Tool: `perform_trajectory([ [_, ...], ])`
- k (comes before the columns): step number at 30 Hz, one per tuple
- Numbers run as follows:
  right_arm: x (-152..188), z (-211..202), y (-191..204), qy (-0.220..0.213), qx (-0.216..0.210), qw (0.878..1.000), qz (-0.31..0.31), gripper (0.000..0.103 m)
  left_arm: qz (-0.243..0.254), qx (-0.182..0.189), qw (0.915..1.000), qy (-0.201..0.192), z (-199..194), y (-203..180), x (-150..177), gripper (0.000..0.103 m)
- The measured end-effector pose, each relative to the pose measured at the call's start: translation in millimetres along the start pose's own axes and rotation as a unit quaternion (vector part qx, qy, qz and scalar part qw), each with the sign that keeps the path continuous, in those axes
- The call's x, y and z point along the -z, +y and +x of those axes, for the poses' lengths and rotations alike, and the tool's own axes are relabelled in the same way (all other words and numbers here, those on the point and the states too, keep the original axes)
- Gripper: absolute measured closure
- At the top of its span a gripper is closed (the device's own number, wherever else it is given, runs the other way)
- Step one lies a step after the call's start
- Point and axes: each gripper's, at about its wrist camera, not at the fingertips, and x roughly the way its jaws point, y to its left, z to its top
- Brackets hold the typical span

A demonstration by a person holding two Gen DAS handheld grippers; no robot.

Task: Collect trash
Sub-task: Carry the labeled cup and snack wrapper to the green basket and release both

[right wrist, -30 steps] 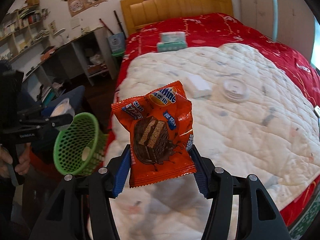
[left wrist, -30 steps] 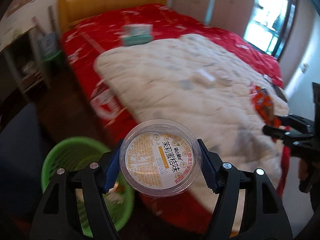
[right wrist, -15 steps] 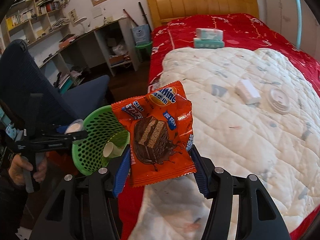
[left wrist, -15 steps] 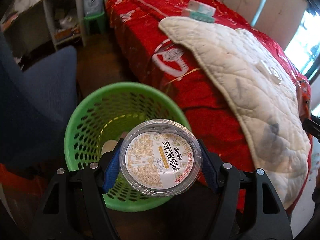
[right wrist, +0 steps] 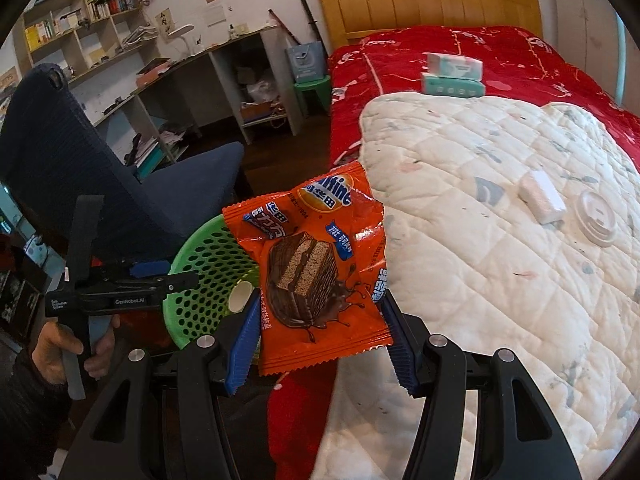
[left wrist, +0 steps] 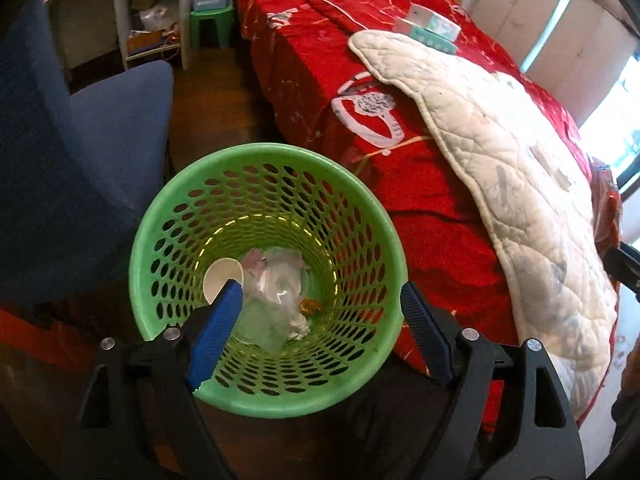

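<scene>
- Trash, as an orange snack wrapper [right wrist: 320, 272], sitting pinched between the blue pads [right wrist: 244, 344] of the right gripper [right wrist: 320, 340], above the bed edge and just beside the green basket [right wrist: 208, 280].
- Opening wide over the basket [left wrist: 268, 160]: left gripper [left wrist: 320, 308], nothing between its jaws, pointing down into the basket mouth.
- Lying at the basket bottom: a clear tub [left wrist: 276, 284], a paper cup [left wrist: 220, 276] and crumpled scraps.
- Clearing the left gripper [right wrist: 160, 276] sideways first, judging by how it crowds the rim.
- Bringing the wrapper over the centre of the basket mouth, not the rim, before loosening the pads; light foil likely drifting or catching on the mesh.
- Tilting the right gripper downward so the wrapper is dropping free, not clinging to a pad.
- Waiting on the white quilt [right wrist: 500, 240]: a white block [right wrist: 542, 196] and a round lid [right wrist: 598, 216], probably next.
</scene>
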Motion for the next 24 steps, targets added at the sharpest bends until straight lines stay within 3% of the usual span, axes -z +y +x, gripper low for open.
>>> perform_trajectory([
  [14,-10,54,45,0.038,-0.045,0.998,-0.02,0.047,-0.037,-0.016,0.9986,-0.035,-43,36,19,0.022],
  [24,-10,101,80,0.072,-0.066,0.995,-0.02,0.047,-0.061,-0.019,0.997,-0.043,-52,57,25,0.022],
])
